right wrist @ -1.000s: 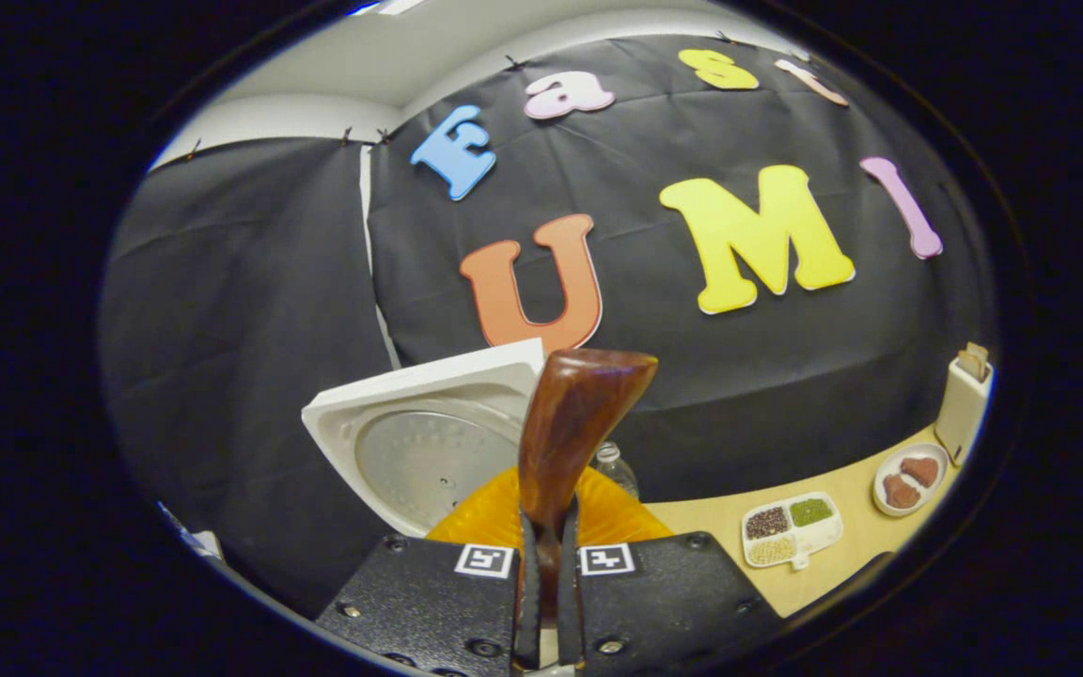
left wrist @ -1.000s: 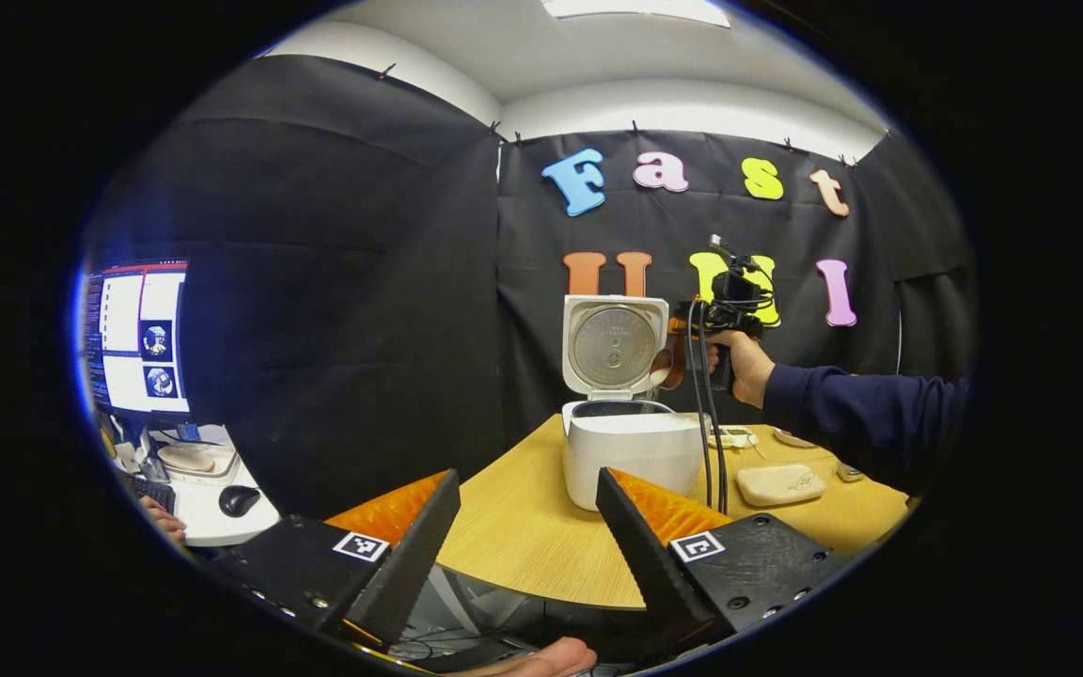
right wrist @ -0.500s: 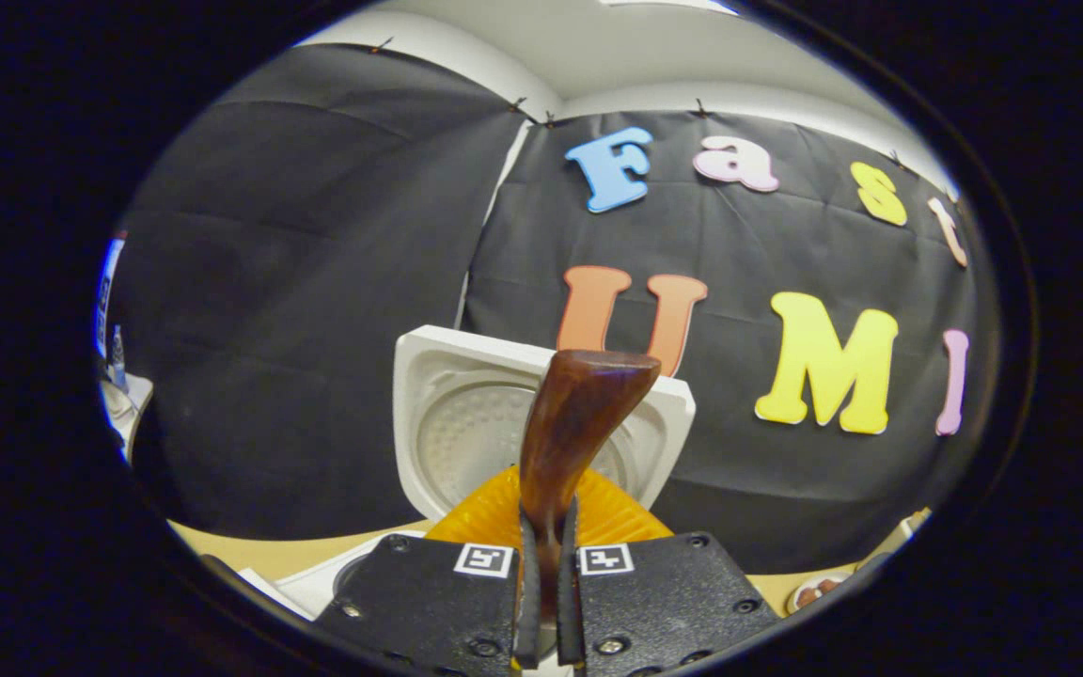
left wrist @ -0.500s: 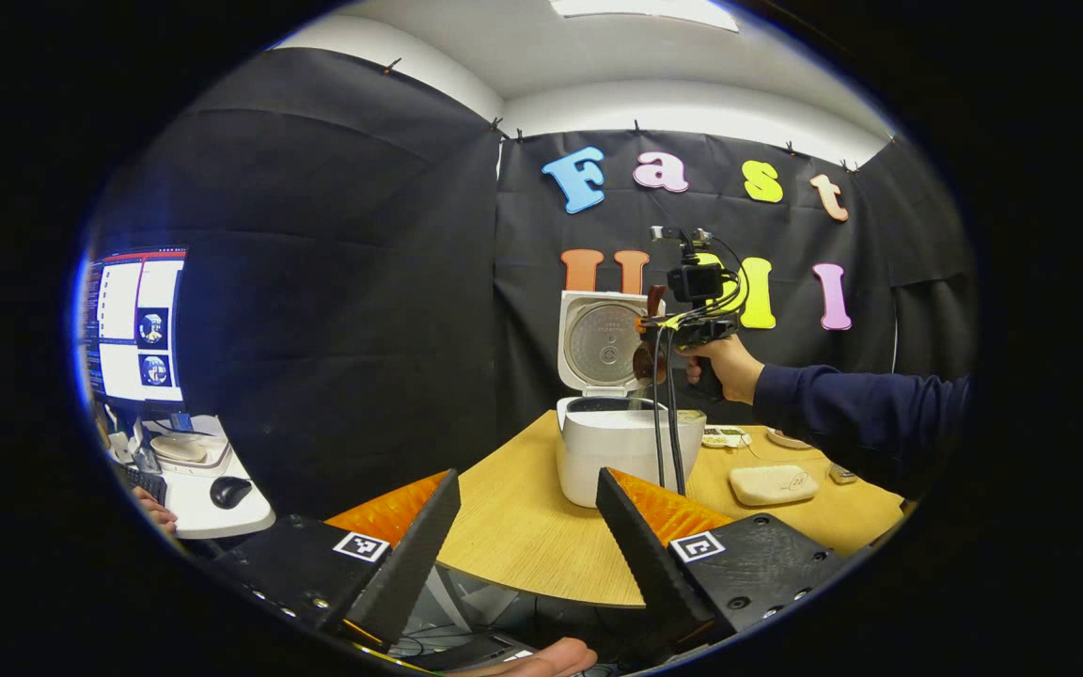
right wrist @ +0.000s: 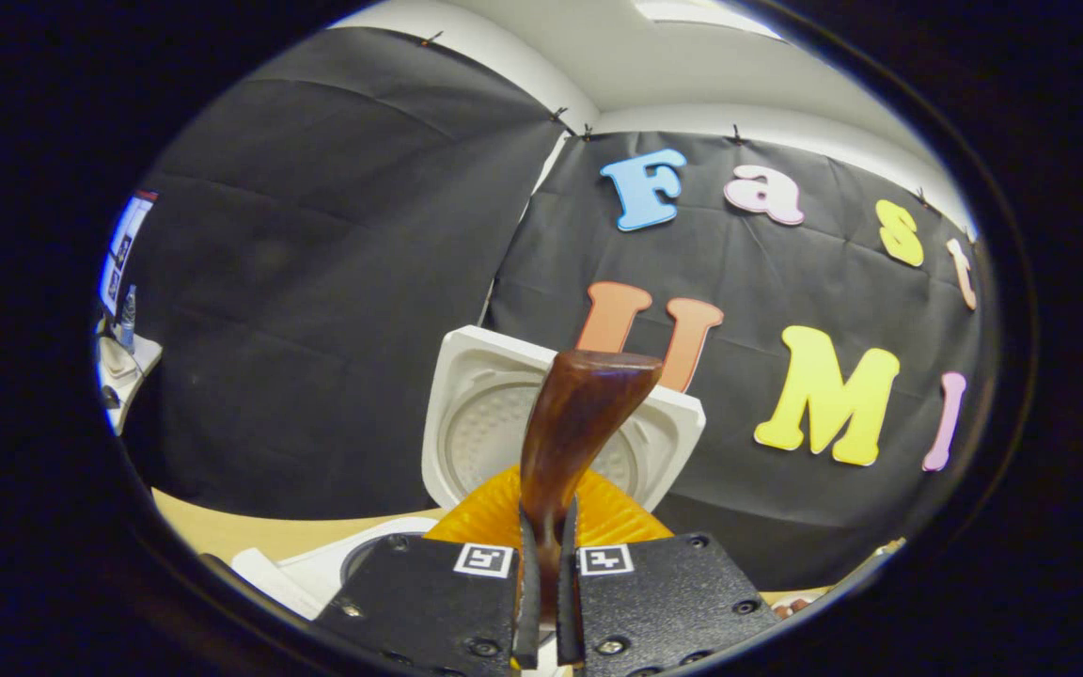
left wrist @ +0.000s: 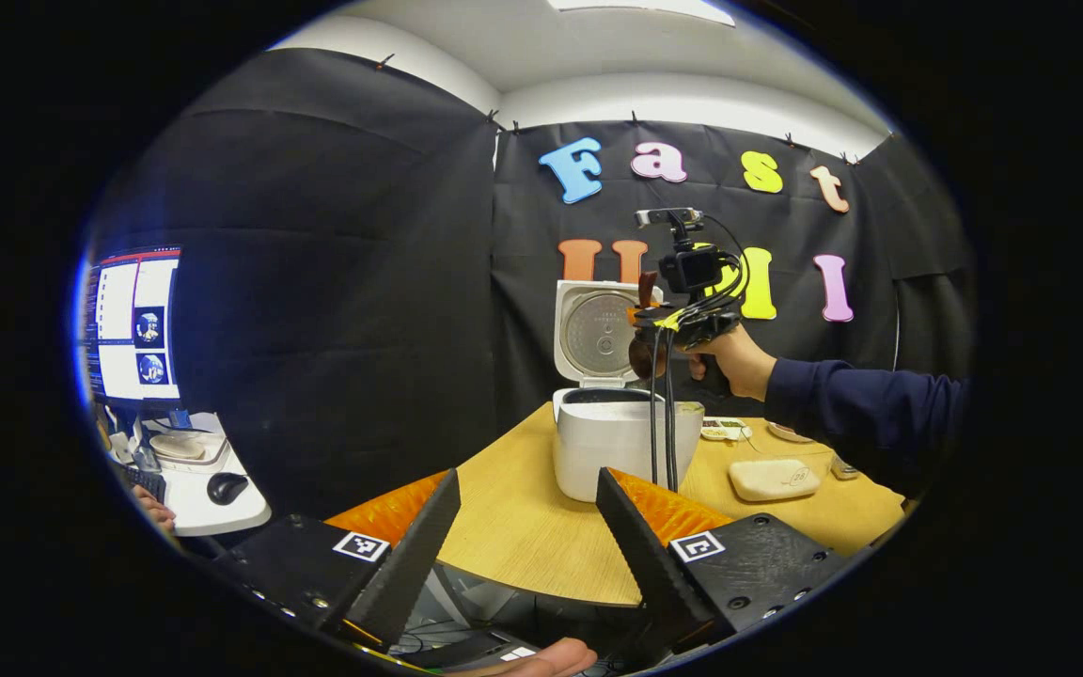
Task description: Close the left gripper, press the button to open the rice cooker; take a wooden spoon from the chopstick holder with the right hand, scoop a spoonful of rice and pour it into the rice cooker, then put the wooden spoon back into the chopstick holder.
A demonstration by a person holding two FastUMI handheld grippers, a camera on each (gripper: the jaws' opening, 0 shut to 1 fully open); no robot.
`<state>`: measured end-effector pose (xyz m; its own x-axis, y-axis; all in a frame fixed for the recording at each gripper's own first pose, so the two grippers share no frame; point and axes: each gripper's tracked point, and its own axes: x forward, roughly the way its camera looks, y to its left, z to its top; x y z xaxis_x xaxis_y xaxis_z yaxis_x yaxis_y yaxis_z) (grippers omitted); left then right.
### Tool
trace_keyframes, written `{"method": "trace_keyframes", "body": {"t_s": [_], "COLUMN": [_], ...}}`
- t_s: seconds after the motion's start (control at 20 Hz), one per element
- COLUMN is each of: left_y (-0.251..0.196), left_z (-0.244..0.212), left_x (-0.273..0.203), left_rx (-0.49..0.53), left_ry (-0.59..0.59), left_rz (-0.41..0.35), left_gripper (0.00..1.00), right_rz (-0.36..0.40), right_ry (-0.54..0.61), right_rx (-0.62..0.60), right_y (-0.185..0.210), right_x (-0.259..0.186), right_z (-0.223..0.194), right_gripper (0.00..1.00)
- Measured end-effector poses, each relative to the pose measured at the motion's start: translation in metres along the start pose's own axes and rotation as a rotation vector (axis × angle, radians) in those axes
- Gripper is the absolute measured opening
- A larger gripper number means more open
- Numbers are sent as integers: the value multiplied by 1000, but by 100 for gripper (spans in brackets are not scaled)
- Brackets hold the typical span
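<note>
Left gripper (left wrist: 527, 527) held low, near the bottom of the left gripper view, fingers wide apart with a big gap between them, gripping nothing. Part of a hand (left wrist: 541, 658) seen just under it. Right gripper (right wrist: 543, 602) squeezed tight, both fingers pressing on a brown handle. Seen in the left gripper view too, held up high (left wrist: 647, 320), farther off, by a hand (left wrist: 734, 357) wrapped around its grip. Arm in a dark blue sleeve (left wrist: 866, 404) reaching in from the right, almost level.
</note>
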<state>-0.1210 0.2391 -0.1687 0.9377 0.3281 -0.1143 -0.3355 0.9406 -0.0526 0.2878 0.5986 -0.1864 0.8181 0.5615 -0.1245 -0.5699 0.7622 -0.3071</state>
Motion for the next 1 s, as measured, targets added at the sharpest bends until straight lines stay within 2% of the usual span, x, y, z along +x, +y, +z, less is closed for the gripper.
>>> {"method": "trace_keyframes", "body": {"t_s": [0.15, 0.45, 0.7, 1.0], "left_y": [-9, -48, -87, -145], "left_z": [4, 2, 12, 15], "left_x": [3, 14, 23, 45], "left_rx": [-1, 6, 20, 17], "left_ry": [-8, -4, -47, -58], "left_rz": [-1, -60, -109, -206], "left_gripper": [93, 93, 93, 93], "right_rz": [-22, -112, -194, -311], "right_ry": [16, 34, 38, 10], "right_rx": [47, 73, 132, 159], "right_y": [-41, -131, -213, -317], "right_x": [-20, -61, -120, -202], "right_z": [-8, -25, -37, -38], "right_gripper": [13, 13, 13, 14]}}
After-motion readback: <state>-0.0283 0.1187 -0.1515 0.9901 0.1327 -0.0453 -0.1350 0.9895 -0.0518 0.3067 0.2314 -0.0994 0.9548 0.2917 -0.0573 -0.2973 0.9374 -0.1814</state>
